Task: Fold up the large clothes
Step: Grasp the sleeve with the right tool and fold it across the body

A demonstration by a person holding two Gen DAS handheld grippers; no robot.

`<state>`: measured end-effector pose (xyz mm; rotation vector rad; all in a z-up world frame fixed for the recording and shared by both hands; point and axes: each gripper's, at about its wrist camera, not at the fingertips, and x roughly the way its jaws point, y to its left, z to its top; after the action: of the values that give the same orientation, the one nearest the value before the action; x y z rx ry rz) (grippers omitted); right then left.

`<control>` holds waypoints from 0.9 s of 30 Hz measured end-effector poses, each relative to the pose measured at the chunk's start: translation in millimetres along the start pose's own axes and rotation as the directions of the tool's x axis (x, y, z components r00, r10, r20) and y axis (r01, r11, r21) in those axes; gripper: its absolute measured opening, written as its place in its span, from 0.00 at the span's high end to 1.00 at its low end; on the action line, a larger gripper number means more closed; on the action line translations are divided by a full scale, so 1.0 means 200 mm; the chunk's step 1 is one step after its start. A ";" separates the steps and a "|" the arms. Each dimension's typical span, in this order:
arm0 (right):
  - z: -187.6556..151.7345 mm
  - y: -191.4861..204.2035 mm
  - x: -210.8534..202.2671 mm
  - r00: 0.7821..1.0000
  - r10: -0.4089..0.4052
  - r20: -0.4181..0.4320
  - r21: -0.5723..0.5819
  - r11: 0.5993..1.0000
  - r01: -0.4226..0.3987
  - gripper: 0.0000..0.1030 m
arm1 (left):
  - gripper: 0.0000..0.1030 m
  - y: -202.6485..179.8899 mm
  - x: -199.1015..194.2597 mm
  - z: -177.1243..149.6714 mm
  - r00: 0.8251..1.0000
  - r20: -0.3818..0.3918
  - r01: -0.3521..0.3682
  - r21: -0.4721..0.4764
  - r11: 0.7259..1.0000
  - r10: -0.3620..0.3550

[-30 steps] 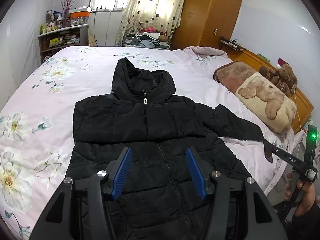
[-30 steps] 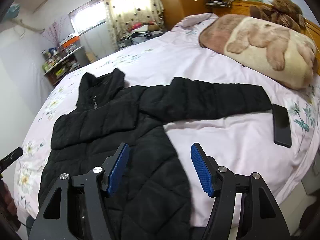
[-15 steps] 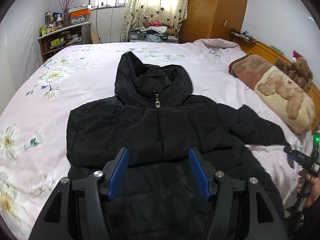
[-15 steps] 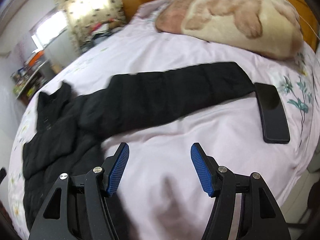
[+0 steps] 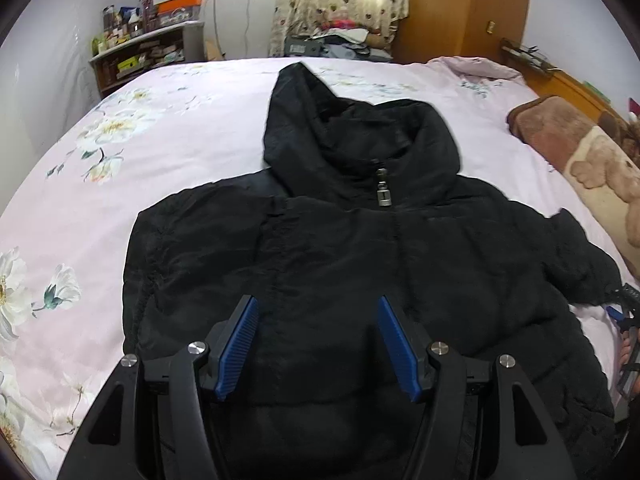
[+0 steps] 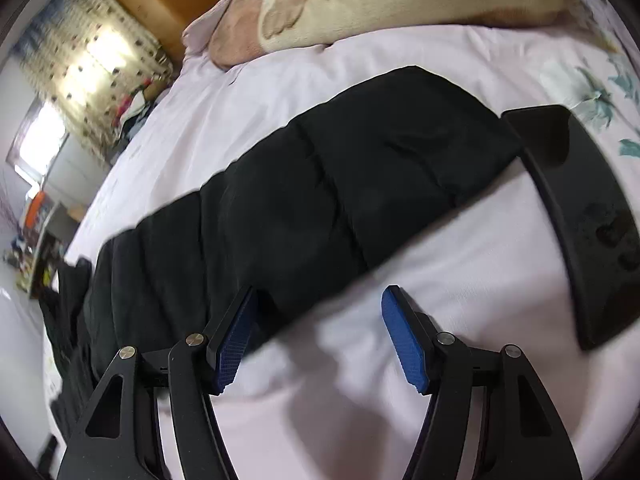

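A black hooded puffer jacket [image 5: 360, 256] lies front up on the pink floral bed, zipped, hood pointing away. Its left sleeve is folded across the chest. My left gripper [image 5: 316, 340] is open and empty, hovering over the jacket's belly. In the right wrist view the jacket's other sleeve [image 6: 320, 200] stretches out across the sheet toward the right. My right gripper [image 6: 316, 336] is open and empty, low over the sheet at the sleeve's near edge, its left finger over the black fabric. The right gripper's tip also shows at the left wrist view's right edge [image 5: 624, 316].
A black phone [image 6: 588, 216] lies on the sheet just past the sleeve cuff. A bear-print pillow [image 6: 380, 4] and brown pillow [image 5: 560, 136] lie at the bed's head side. A shelf [image 5: 148, 56], curtains and a wooden wardrobe [image 5: 460, 8] stand beyond the bed [image 5: 80, 216].
My left gripper moved forward over the jacket toward the collar. My right gripper dropped lower and closer to the outstretched sleeve and phone. Both stayed open.
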<state>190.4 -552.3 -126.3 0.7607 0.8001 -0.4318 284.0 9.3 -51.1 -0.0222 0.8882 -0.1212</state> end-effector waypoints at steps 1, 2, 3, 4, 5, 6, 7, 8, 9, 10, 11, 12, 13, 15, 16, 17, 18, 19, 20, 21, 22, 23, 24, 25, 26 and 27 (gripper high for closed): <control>0.01 0.00 0.01 1.000 0.006 0.004 0.010 1.000 -0.006 0.37 | 0.38 0.02 0.02 0.00 1.000 -0.006 -0.005 -0.006 1.000 0.005; 0.03 0.00 0.03 1.000 0.008 0.009 0.022 1.000 -0.008 0.37 | 0.38 0.03 0.05 0.00 1.000 -0.013 -0.008 -0.013 1.000 0.008; 0.05 -0.01 0.05 1.000 0.007 0.012 0.039 0.999 -0.007 0.37 | 0.38 0.05 0.07 0.00 1.000 -0.019 -0.011 -0.019 1.000 0.010; 0.05 -0.01 0.06 1.000 0.005 0.012 0.050 0.999 -0.006 0.37 | 0.38 0.07 0.09 0.00 1.000 -0.026 -0.015 -0.025 1.000 0.014; 0.06 -0.01 0.07 1.000 0.001 0.011 0.075 0.997 -0.002 0.36 | 0.38 0.08 0.10 0.00 0.999 -0.030 -0.016 -0.031 0.999 0.015; 0.06 -0.01 0.07 1.000 -0.006 0.017 0.089 0.996 0.004 0.40 | 0.38 0.09 0.11 -0.01 0.999 -0.032 -0.015 -0.038 0.999 0.013; 0.06 0.00 0.05 0.999 -0.024 0.026 0.088 0.996 0.022 0.46 | 0.38 0.10 0.10 -0.01 0.999 -0.032 -0.012 -0.045 0.999 0.011; 0.06 0.01 0.04 0.999 -0.037 0.036 0.078 0.996 0.034 0.69 | 0.38 0.11 0.10 -0.02 0.999 -0.031 -0.009 -0.048 0.999 0.008; 0.06 0.03 0.01 0.998 -0.035 0.045 0.065 0.997 0.032 0.78 | 0.38 0.12 0.09 -0.02 1.000 -0.031 -0.007 -0.049 0.999 0.006; 0.07 0.05 -0.02 0.999 -0.015 0.047 0.064 0.998 0.012 0.80 | 0.38 0.13 0.08 -0.03 1.000 -0.031 -0.004 -0.050 0.999 0.003; 0.08 0.08 -0.06 0.998 0.000 0.055 0.053 0.999 -0.003 0.84 | 0.38 0.13 0.07 -0.03 1.000 -0.031 0.000 -0.052 0.999 -0.001; 0.09 0.12 -0.10 0.998 0.016 0.066 0.034 0.999 -0.018 0.85 | 0.38 0.14 0.05 -0.04 1.000 -0.030 0.002 -0.055 0.998 -0.004; 0.09 0.15 -0.14 0.997 0.032 0.077 0.017 0.999 -0.034 0.86 | 0.38 0.15 0.03 -0.04 1.000 -0.028 0.005 -0.059 0.998 -0.006; 0.10 0.27 -0.26 0.991 0.087 0.101 -0.035 0.996 -0.083 0.87 | 0.38 0.16 -0.01 -0.05 1.000 -0.022 0.010 -0.071 0.997 -0.012; 0.09 0.33 -0.32 0.988 0.108 0.112 -0.064 0.993 -0.102 0.87 | 0.38 0.17 -0.04 -0.06 1.000 -0.018 0.014 -0.077 0.997 -0.015; 0.09 0.40 -0.38 0.983 0.132 0.124 -0.091 0.988 -0.121 0.88 | 0.38 0.18 -0.07 -0.06 1.000 -0.013 0.017 -0.080 0.997 -0.018; 0.08 0.47 -0.43 0.979 0.157 0.133 -0.121 0.983 -0.141 0.88 | 0.38 0.18 -0.09 -0.07 1.000 -0.006 0.020 -0.082 0.996 -0.021; 0.07 0.54 -0.49 0.973 0.180 0.141 -0.153 0.975 -0.159 0.88 | 0.38 0.19 -0.13 -0.07 1.000 0.002 0.025 -0.083 0.996 -0.025; 0.06 0.59 -0.53 0.970 0.196 0.145 -0.176 0.970 -0.170 0.88 | 0.38 0.19 -0.16 -0.07 1.000 0.008 0.028 -0.085 0.996 -0.028; 0.03 0.69 -0.60 0.962 0.229 0.147 -0.220 0.956 -0.194 0.88 | 0.38 0.20 -0.19 -0.08 0.999 0.015 0.033 -0.086 0.996 -0.032; 0.00 0.76 -0.63 0.957 0.253 0.143 -0.252 0.944 -0.212 0.88 | 0.38 0.20 -0.22 -0.08 0.999 0.023 0.037 -0.087 0.995 -0.035; -0.01 0.82 -0.65 0.953 0.269 0.138 -0.272 0.936 -0.225 0.88 | 0.38 0.21 -0.25 -0.09 0.999 0.032 0.041 -0.089 0.995 -0.039; -0.05 0.91 -0.69 0.947 0.296 0.124 -0.303 0.920 -0.248 0.88 | 0.38 0.22 -0.28 -0.09 0.998 0.039 0.044 -0.093 0.995 -0.040; -0.08 0.97 -0.71 0.942 0.317 0.109 -0.321 0.908 -0.268 0.88 | 0.38 0.23 -0.30 -0.10 0.998 0.044 0.044 -0.097 0.994 -0.040; -0.11 1.01 -0.72 0.939 0.331 0.097 -0.335 0.899 -0.282 0.88 | 0.38 0.25 -0.32 -0.10 0.998 0.050 0.046 -0.104 0.994 -0.041; -0.16 1.10 -0.75 0.933 0.351 0.076 -0.361 0.882 -0.302 0.88 | 0.38 0.27 -0.35 -0.11 0.997 0.058 0.050 -0.113 0.992 -0.044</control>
<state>213.9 -373.8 72.0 0.5167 0.5784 -0.0332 228.3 70.7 -14.8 -0.1529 0.8391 -0.1132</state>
